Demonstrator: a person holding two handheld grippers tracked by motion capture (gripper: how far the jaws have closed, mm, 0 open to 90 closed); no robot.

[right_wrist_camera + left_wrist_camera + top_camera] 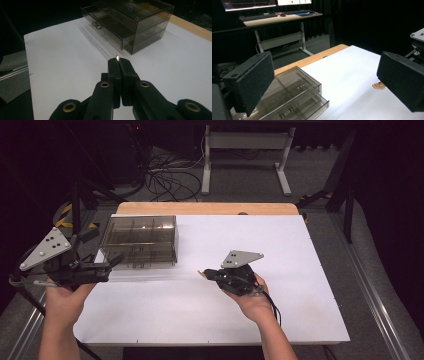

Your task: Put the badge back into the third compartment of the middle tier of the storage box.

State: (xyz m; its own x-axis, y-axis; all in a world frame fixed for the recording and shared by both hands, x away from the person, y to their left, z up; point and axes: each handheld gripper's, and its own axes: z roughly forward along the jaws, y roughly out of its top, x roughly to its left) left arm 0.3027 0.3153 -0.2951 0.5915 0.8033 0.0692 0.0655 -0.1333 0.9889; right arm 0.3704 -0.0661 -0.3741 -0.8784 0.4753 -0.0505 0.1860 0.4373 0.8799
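- Right gripper (117,61): jaws pressed together, pinching a small gold-coloured piece (117,58) at their tips, in front of the drawer box (140,240) on the white table (280,310).
- Left gripper (116,261): jaws spread wide, empty, just beside the box's front-left corner.

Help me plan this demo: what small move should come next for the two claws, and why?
Probably bring the open left claw to the handle of the smoked plastic drawer box and pull a drawer out. That claw already sits by the box front with its jaws wide, the drawers look nearly shut, and the right claw is shut on a small gold item, apparently waiting for somewhere to drop it.
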